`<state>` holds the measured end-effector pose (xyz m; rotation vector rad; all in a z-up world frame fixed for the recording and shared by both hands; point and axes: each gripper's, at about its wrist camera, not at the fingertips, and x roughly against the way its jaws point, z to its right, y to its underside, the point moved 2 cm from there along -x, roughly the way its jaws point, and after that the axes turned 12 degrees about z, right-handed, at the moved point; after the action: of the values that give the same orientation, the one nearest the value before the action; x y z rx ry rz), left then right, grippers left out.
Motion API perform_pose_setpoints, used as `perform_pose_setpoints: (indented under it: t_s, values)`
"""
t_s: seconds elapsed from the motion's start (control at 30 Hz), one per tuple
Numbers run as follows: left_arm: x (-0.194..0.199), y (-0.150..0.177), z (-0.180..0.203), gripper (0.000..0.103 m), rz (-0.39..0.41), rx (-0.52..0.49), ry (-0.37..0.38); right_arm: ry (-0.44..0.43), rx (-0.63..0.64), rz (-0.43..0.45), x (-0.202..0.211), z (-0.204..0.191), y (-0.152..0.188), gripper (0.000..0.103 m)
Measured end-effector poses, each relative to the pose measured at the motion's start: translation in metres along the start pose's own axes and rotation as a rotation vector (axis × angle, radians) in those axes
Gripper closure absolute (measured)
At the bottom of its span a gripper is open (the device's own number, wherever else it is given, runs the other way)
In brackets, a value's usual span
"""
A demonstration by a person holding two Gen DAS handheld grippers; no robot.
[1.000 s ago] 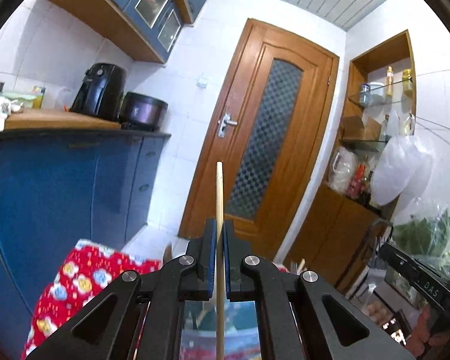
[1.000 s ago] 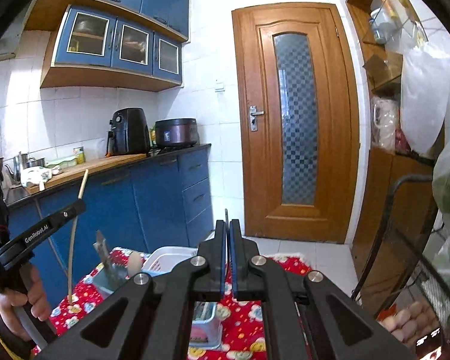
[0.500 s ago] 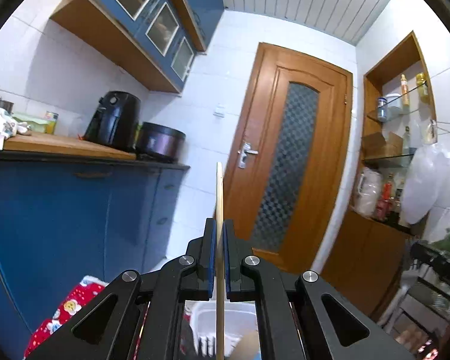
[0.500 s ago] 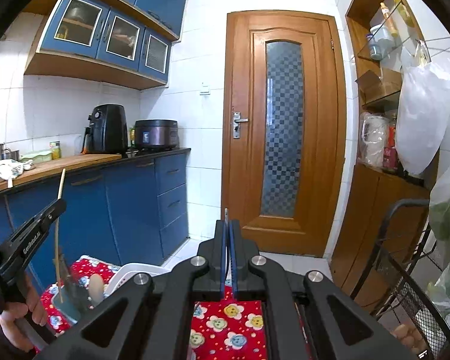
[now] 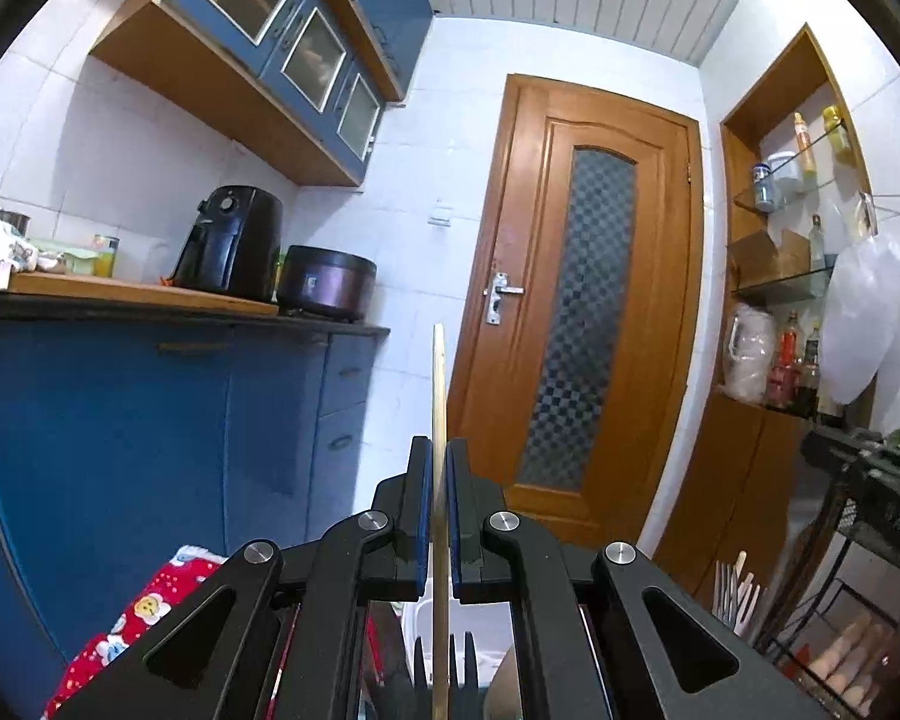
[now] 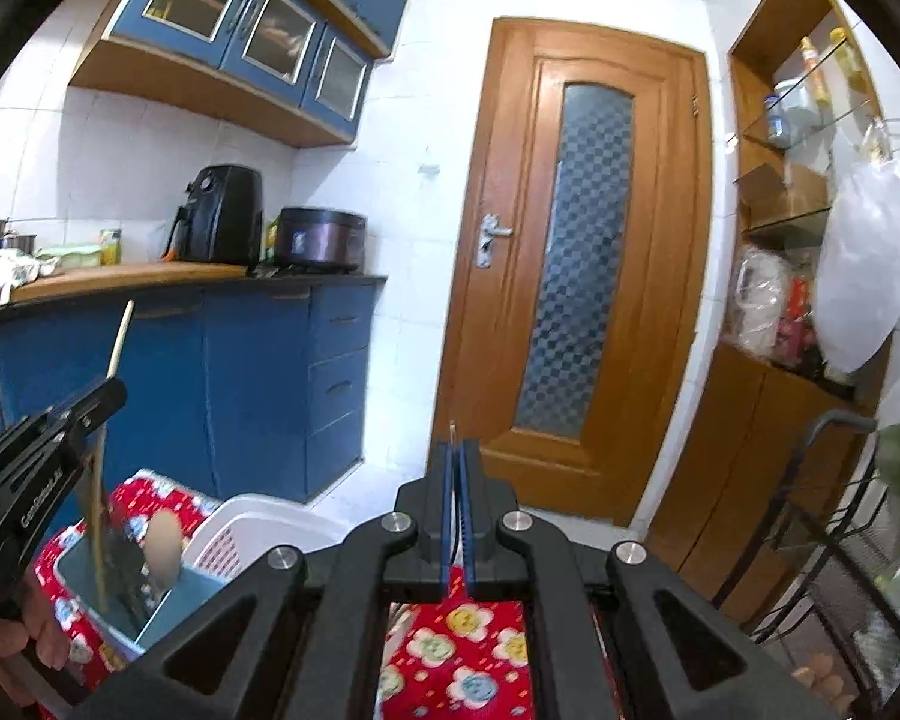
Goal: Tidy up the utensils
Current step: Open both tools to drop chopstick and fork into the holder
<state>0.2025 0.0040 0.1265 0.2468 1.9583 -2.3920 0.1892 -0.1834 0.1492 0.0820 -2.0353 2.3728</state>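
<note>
Surroundings: wooden door (image 5: 576,312) ahead, blue cabinets (image 5: 150,450) at left, black air fryer (image 5: 231,252) and dark cooker pot (image 5: 329,283) on counter (image 5: 120,294).

Left hand-held gripper (image 5: 439,516) clamped on chopstick (image 5: 439,420) — pale, thin, upright, top end well above pads.

Right hand-held gripper (image 6: 457,498) closed on thin metal piece; only tip visible, type unclear.

Right view only: chopstick lower end inside blue holder (image 6: 150,606) beside wooden spoon (image 6: 163,546), white basket (image 6: 252,531) behind, on red floral cloth (image 6: 462,660).

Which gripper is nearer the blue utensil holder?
Left. The left gripper hangs directly above the blue utensil holder, lowering a chopstick into it; the right gripper sits off to its right.
</note>
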Motion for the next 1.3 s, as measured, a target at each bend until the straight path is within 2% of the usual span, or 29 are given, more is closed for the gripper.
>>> perform_pose_setpoints:
  t_s: [0.3, 0.43, 0.47, 0.5, 0.57, 0.93, 1.3]
  values:
    - [0.011, 0.002, 0.004, 0.099, -0.022, -0.033, 0.019, -0.091, -0.076, -0.063, 0.005, -0.003, 0.014, 0.098]
    - [0.015, 0.003, 0.005, 0.093, -0.048, -0.038, 0.029, -0.114, -0.111, -0.06, 0.013, -0.001, 0.015, 0.084]
    - [0.016, 0.003, 0.006, 0.087, -0.057, -0.04, 0.034, -0.121, -0.122, -0.055, 0.015, 0.0, 0.014, 0.078]
    - [0.017, 0.003, 0.006, 0.075, -0.064, -0.041, 0.037, -0.126, -0.131, -0.05, 0.018, 0.001, 0.012, 0.077]
    - [0.021, 0.002, 0.006, 0.063, -0.064, -0.038, 0.039, -0.138, -0.145, -0.041, 0.022, 0.002, 0.009, 0.075]
    - [0.048, -0.017, 0.012, 0.06, -0.107, -0.061, 0.058, -0.173, -0.228, -0.039, 0.058, 0.01, -0.004, 0.058]
    - [0.091, -0.026, 0.018, 0.058, -0.228, -0.06, 0.079, -0.187, -0.284, -0.077, 0.105, 0.006, 0.014, 0.044]
